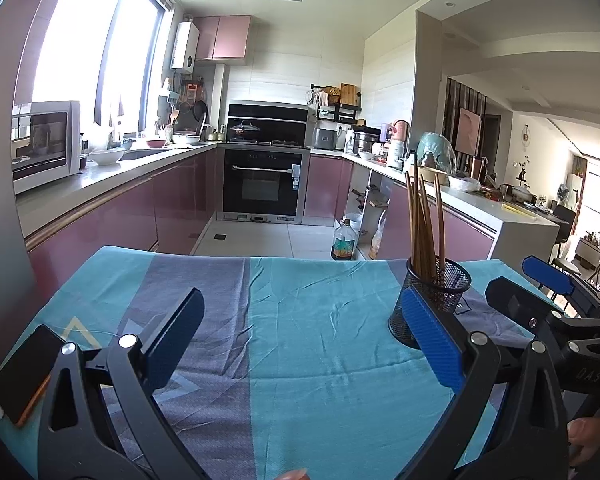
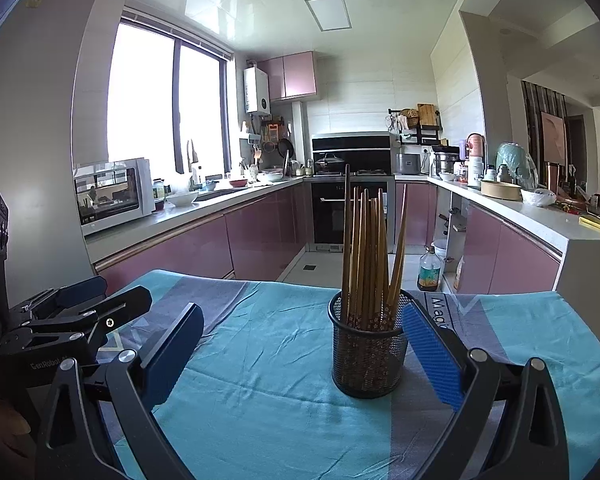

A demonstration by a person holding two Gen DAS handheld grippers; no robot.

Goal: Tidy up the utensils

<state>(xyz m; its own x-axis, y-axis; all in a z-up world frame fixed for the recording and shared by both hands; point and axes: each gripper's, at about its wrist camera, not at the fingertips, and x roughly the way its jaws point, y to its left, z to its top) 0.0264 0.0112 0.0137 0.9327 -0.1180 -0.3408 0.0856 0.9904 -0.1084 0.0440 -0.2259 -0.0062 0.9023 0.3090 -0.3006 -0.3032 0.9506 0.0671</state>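
Our left hand-held gripper (image 1: pixel 300 340) and right hand-held gripper (image 2: pixel 300 354), black frames, silver screws, blue ribbed pads (image 2: pixel 432 356), "GenRobot" lettering.

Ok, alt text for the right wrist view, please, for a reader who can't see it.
A black mesh holder packed with upright wooden chopsticks stands on a teal and grey tablecloth, between the open fingers of the right hand-held gripper. The left hand-held gripper sits at the left edge, with a pink-cabinet kitchen beyond.
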